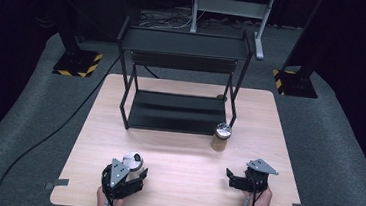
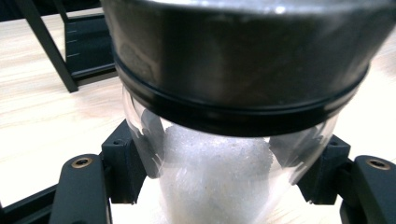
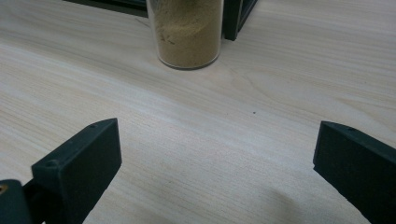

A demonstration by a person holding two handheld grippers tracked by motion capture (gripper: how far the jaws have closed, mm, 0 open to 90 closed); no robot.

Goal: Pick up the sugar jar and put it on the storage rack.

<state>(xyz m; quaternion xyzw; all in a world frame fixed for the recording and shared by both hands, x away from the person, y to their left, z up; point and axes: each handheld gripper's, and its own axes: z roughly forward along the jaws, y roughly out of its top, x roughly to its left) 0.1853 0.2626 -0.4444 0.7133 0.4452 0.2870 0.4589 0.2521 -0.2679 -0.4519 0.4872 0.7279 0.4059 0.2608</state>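
Jar (image 2: pixel 233 140) upright, clamped in left hand-held gripper (image 1: pixel 132 175).

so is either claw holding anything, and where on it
The left claw grips the white-filled jar by its glass body below the metal lid. The right claw is open, empty.

no readable text, labels or numbers

A lab or recording studio, it seems: black curtains close in the dim room, and grey carpet (image 1: pixel 22 134) surrounds the wooden counter (image 1: pixel 186 158). Beyond the counter stand posts on hazard-striped bases (image 1: pixel 76 63), loose cables (image 1: pixel 166 18) and a metal stand (image 1: pixel 229 9).
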